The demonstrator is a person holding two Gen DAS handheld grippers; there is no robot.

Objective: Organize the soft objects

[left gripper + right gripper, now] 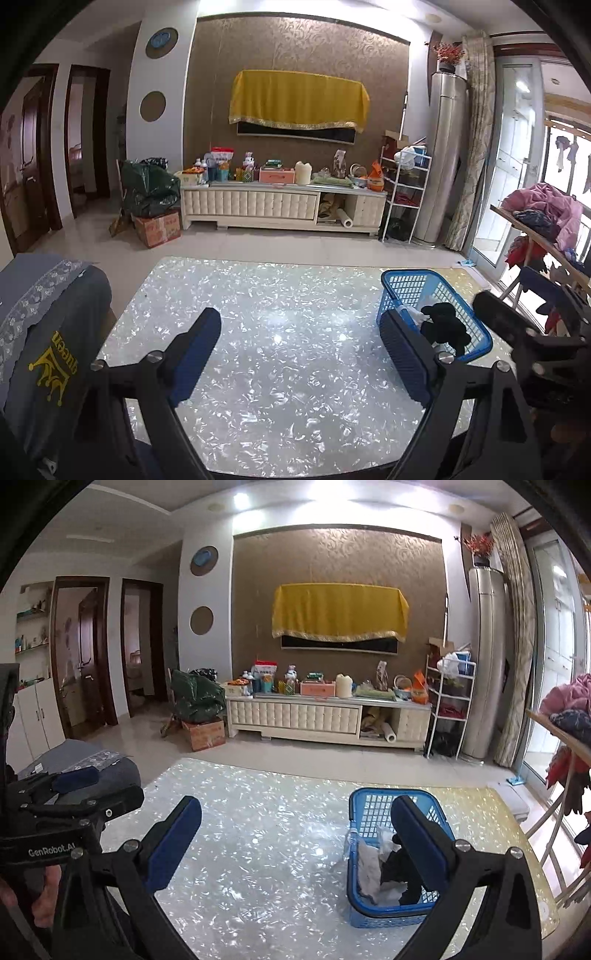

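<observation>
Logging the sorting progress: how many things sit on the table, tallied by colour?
Blue: 1, the basket
Black: 1, the cloth in the basket
White: 1, the cloth in the basket
Grey: 1, the folded garment at the table's left edge
Total: 4

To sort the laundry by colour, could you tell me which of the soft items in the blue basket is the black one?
The black garment lies on top, at the near end of the blue basket; the crumpled white cloth lies beside it and is pale.
</observation>
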